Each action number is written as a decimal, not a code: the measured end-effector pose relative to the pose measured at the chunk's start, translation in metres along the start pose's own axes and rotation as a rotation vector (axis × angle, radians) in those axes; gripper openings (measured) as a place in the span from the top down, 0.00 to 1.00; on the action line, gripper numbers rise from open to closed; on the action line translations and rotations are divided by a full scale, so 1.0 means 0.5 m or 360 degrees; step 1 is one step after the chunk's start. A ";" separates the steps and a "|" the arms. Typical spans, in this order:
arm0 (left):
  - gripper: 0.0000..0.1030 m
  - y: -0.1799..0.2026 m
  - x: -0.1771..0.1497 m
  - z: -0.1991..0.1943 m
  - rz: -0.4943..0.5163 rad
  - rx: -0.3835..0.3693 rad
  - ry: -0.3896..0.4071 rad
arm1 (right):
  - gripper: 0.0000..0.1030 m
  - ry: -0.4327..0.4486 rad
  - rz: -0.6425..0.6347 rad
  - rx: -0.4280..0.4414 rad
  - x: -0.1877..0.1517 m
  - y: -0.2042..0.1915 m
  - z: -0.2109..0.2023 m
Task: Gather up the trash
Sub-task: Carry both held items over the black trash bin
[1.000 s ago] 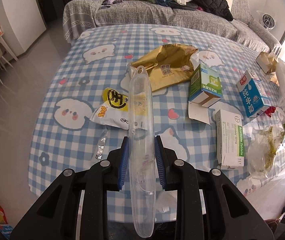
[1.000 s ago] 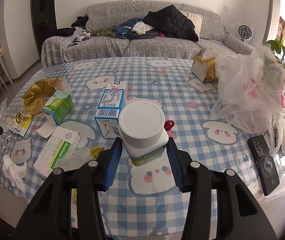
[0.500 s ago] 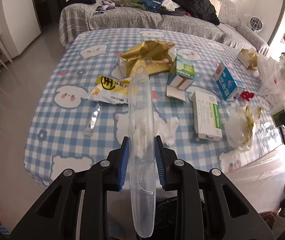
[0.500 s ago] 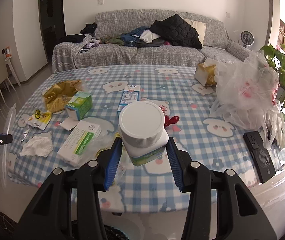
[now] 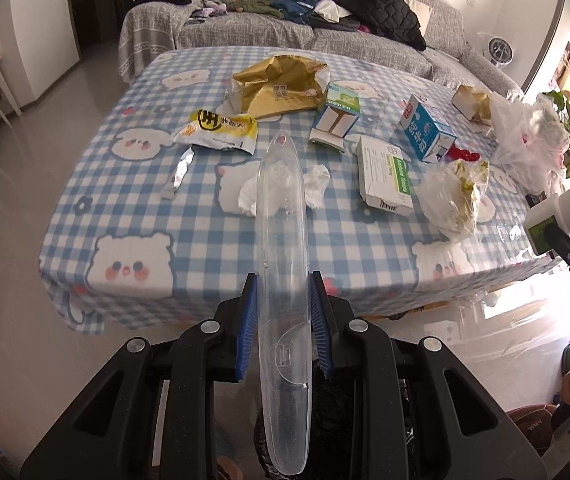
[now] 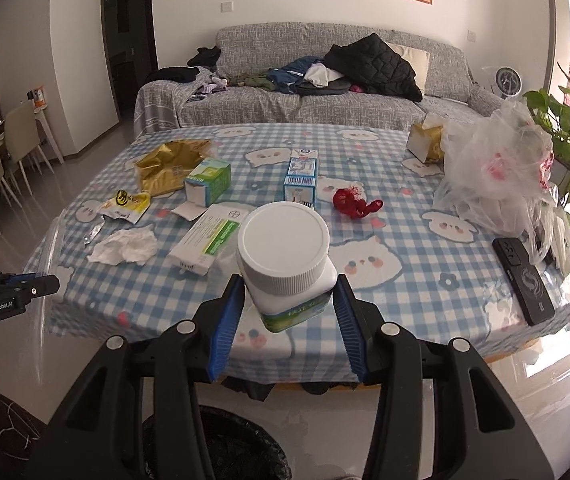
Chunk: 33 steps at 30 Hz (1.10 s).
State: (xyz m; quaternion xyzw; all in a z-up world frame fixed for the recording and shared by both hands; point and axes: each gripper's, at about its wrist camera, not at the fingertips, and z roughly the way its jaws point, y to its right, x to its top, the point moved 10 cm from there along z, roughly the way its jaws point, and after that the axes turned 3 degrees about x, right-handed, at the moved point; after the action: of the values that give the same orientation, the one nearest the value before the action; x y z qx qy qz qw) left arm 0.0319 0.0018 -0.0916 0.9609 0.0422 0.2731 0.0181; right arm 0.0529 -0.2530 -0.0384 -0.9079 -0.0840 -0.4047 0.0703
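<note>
1. My left claw (image 5: 283,312) is clenched on a long clear plastic case (image 5: 283,240), smooth and rounded at both ends, held past the near edge of the table (image 5: 133,200).
2. My right claw (image 6: 287,312) is clamped on a squat white pill bottle (image 6: 285,256) with a ribbed cap and green label, also held off the table's near edge.
3. Below my claws sits a bin lined with a crinkly black bag (image 6: 213,444); I cannot tell what is inside.
4. The table wears a soft blue checked cloth printed with bears.
5. On it lie a crumpled gold foil bag (image 5: 281,88), a yellow snack wrapper (image 5: 217,128), a wadded white tissue (image 5: 317,182), a flat medicine box (image 5: 385,176), two cartons and a thin translucent plastic bag (image 6: 497,176) with red-and-white contents.
</note>
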 end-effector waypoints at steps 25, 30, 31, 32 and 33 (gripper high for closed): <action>0.76 0.066 -0.259 -0.024 0.0018 -0.0043 -0.0108 | 0.57 -0.0157 -0.0012 0.0068 -0.238 -0.112 -0.086; 0.76 0.082 -0.305 -0.004 0.0034 -0.0054 -0.0152 | 0.57 -0.0251 0.0005 0.0070 -0.309 -0.120 -0.057; 0.76 0.084 -0.312 -0.001 0.0036 -0.0052 -0.0153 | 0.57 -0.0263 0.0008 0.0072 -0.318 -0.121 -0.053; 0.76 0.084 -0.319 0.003 0.0036 -0.0040 -0.0155 | 0.57 -0.0278 0.0008 0.0067 -0.333 -0.122 -0.046; 0.76 0.085 -0.327 0.008 0.0035 -0.0035 -0.0159 | 0.57 -0.0293 0.0010 0.0060 -0.344 -0.122 -0.041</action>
State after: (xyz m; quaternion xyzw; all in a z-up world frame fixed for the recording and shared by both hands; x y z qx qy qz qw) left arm -0.1018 -0.0553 -0.1780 0.9735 0.0278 0.2254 0.0278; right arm -0.0879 -0.2138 -0.1497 -0.9400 -0.0948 -0.3176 0.0806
